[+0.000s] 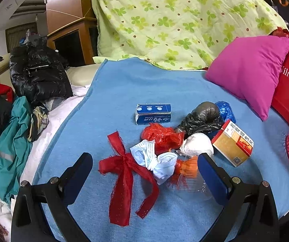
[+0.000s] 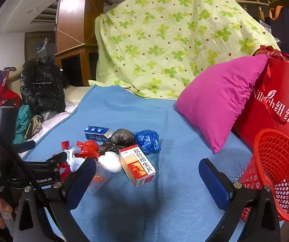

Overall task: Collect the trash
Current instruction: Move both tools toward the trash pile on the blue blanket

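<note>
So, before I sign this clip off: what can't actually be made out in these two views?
- Red mesh basket: its contents; the right wrist view cuts it at the edge, the left shows only a sliver.
- Clear plastic piece: blurred and see-through in the left wrist view.
- Blue box: print too small to read.
- Face mask: mostly hidden behind the left gripper in the right wrist view.

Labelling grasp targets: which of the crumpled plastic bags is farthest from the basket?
The red bag, at the pile's left end. The black bag and blue bag both lie closer to the red mesh basket.

Even indoor light, fisheye-warped edges
</note>
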`<move>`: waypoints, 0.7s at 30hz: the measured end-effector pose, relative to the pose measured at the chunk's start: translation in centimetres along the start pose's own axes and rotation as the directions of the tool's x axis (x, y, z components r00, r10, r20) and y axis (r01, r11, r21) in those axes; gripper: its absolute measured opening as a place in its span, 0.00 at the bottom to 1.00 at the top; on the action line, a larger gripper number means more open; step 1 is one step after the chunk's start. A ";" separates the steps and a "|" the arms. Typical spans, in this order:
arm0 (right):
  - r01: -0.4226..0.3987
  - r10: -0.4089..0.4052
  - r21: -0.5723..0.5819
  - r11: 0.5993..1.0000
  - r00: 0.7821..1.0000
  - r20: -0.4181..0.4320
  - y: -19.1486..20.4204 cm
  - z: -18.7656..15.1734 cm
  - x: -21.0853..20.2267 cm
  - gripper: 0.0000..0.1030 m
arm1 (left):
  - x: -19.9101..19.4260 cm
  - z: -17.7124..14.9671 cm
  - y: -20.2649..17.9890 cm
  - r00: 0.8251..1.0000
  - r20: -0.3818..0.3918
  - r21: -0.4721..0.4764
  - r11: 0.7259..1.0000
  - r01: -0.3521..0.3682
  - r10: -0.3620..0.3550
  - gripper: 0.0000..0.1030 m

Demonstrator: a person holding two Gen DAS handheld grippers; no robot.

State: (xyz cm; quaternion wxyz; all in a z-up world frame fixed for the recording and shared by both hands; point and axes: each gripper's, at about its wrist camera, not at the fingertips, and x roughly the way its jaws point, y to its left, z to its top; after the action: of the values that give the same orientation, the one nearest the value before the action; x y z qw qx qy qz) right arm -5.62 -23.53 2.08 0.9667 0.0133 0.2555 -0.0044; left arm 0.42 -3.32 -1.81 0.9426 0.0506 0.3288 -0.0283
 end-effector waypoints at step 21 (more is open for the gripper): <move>0.046 -0.045 0.017 0.999 0.998 -0.045 -0.4 0.1 0.8 1.00 | 1.2 -0.9 -1.5 0.999 -0.045 0.055 0.998 0.004 -0.001 1.00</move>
State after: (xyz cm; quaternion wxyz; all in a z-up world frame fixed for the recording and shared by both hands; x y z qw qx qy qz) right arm -4.87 -23.98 1.71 0.9602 0.0163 0.2773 -0.0285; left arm 0.72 -4.72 -3.38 0.9331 0.0770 0.3492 -0.0374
